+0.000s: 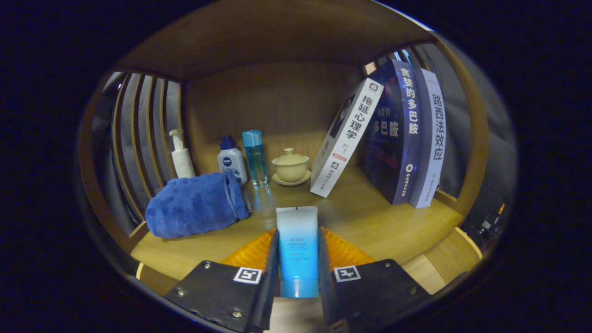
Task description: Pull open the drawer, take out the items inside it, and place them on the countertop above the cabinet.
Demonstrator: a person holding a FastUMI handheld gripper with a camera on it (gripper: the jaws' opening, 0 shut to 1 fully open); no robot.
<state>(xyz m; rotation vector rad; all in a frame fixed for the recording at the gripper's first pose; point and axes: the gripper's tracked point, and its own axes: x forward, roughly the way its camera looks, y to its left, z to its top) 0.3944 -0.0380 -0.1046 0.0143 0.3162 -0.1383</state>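
A blue squeeze tube (297,249) with a white flat end stands between my two fingers, and my gripper (298,238) is shut on it. The tube hangs just above the wooden countertop (370,217), its white end pointing towards the back of the shelf. Both fingers press on the tube's sides. The tube's cap end sits low between the finger bases.
On the countertop beyond the tube: a rolled blue towel (196,203) at left, a white pump bottle (181,155), a small white and blue bottle (231,159), a tall blue bottle (255,157), a lidded cream cup on a saucer (290,166), and three books (393,134) leaning at right. Slatted side walls (138,138) close both ends.
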